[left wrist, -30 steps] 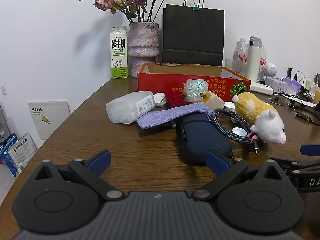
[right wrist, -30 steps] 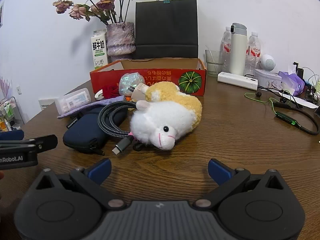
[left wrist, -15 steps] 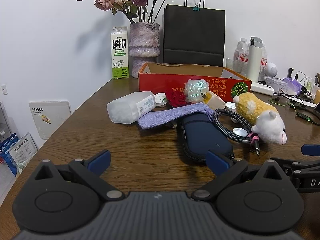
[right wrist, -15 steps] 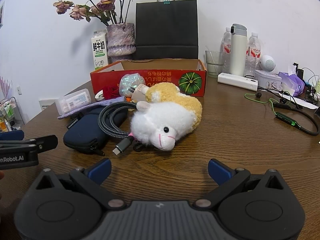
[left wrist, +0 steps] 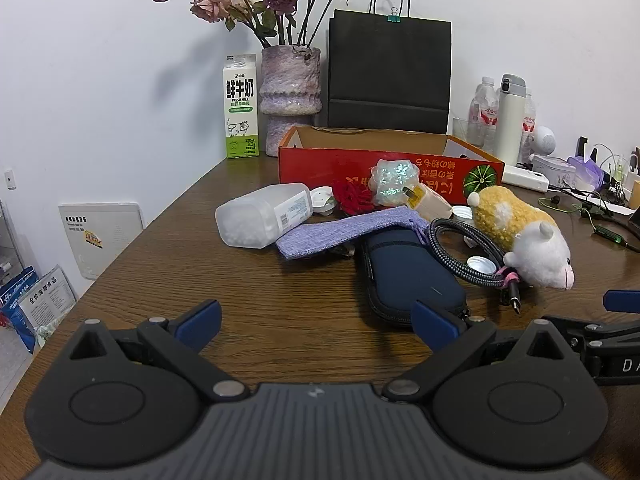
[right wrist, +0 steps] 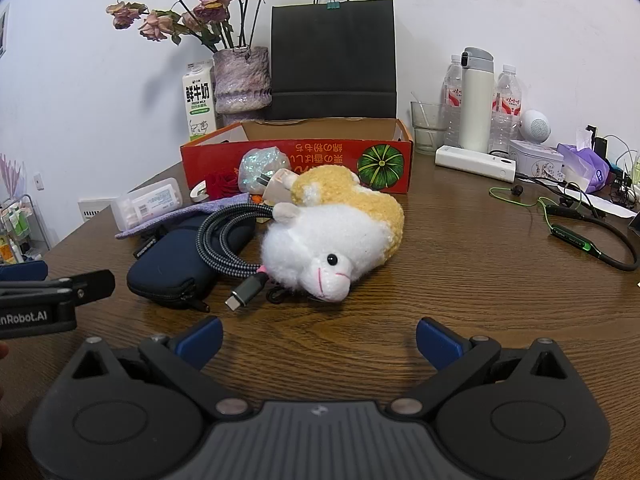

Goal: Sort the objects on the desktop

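A pile of loose items lies in front of a red cardboard box (left wrist: 360,166) (right wrist: 296,154). It holds a plush hamster (right wrist: 332,232) (left wrist: 524,232), a coiled braided cable (right wrist: 228,236) (left wrist: 460,252), a navy zip pouch (left wrist: 404,272) (right wrist: 172,268), a purple knit cloth (left wrist: 344,232), a clear plastic box (left wrist: 264,220) (right wrist: 148,204), a red rose (left wrist: 354,198), an iridescent wrapped lump (left wrist: 394,180) and a white charger plug (left wrist: 426,202). My left gripper (left wrist: 316,326) is open, just short of the pouch. My right gripper (right wrist: 318,338) is open, just short of the hamster.
Behind the box stand a milk carton (left wrist: 241,108), a vase of dried roses (left wrist: 290,96) and a black paper bag (left wrist: 388,76). Bottles, a white flask (right wrist: 476,100), a power strip (right wrist: 476,162) and green-black earphones (right wrist: 576,236) fill the right side. The table edge (left wrist: 120,256) falls away left.
Both grippers have edged slightly; the scene sits a touch lower in the frames. No object has moved and both stay open.
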Action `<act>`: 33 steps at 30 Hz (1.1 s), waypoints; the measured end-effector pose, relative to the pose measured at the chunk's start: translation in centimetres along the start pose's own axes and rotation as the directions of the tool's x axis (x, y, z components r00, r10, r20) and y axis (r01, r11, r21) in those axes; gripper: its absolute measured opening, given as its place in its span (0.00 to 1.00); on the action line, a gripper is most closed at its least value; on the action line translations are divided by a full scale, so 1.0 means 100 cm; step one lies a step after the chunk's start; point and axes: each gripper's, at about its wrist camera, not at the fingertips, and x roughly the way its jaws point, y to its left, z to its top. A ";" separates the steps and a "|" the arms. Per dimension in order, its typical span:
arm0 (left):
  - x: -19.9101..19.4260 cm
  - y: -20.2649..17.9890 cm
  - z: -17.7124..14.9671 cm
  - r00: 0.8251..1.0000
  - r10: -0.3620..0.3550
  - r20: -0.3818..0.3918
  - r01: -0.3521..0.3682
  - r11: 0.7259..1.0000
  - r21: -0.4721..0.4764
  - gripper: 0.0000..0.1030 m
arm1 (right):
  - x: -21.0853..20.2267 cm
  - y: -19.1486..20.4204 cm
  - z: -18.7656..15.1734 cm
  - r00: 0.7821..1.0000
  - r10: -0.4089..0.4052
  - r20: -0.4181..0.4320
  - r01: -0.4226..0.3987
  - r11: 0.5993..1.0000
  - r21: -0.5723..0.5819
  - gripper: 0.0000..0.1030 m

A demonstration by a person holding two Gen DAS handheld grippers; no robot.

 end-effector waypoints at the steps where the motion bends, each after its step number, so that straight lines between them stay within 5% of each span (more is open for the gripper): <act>1: 0.000 0.000 0.000 1.000 0.000 0.000 0.000 1.000 0.000 1.00 | 0.000 0.000 0.000 1.000 0.000 0.000 0.000 1.000 0.000 1.00; 25: 0.000 0.000 -0.002 1.000 0.007 0.001 -0.007 1.000 0.003 1.00 | 0.000 0.000 0.000 1.000 0.002 -0.004 -0.002 1.000 0.006 1.00; 33: 0.008 -0.013 0.018 0.996 -0.086 -0.039 0.086 0.996 -0.011 1.00 | -0.005 -0.013 0.016 0.999 0.040 0.010 -0.040 0.999 0.033 1.00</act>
